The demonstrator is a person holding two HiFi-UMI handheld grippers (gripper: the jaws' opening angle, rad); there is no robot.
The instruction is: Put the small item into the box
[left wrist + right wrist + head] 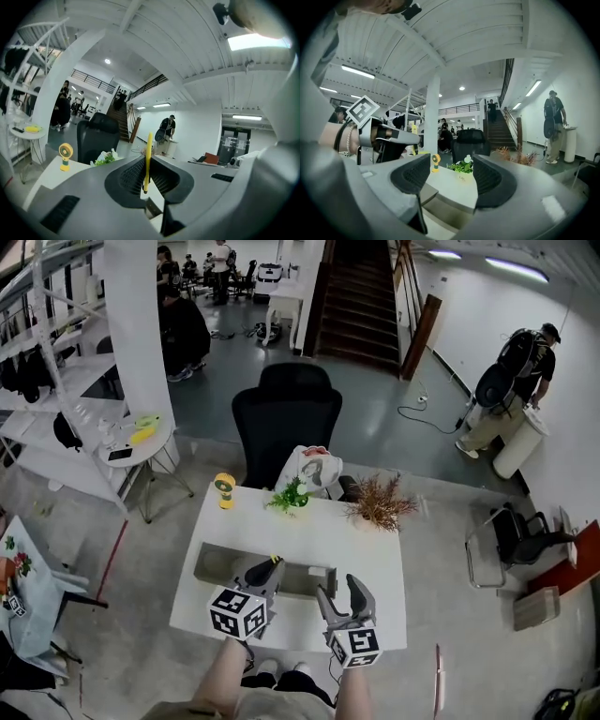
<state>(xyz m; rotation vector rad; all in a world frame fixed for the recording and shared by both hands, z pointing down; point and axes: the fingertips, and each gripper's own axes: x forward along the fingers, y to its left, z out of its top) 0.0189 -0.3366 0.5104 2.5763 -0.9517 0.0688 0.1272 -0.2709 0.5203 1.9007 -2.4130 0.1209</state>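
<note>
A thin yellow strip-like item (147, 157) stands upright between the pads of my left gripper (146, 177), which is shut on it. In the head view my left gripper (270, 568) hangs over the long grey box (214, 564) on the white table (375, 559), near the box's right half. My right gripper (339, 593) stays just right of it at the table's front, open with nothing between its fingers. The right gripper view looks across the box (446, 200), with my right gripper (452, 176) empty and the left gripper (386, 136) at its left.
A small yellow fan (224, 490), a green potted plant (291, 495) and a dried brown plant (380, 507) line the table's far edge. A black office chair (287, 413) stands behind it. A person (511, 390) works at the right wall.
</note>
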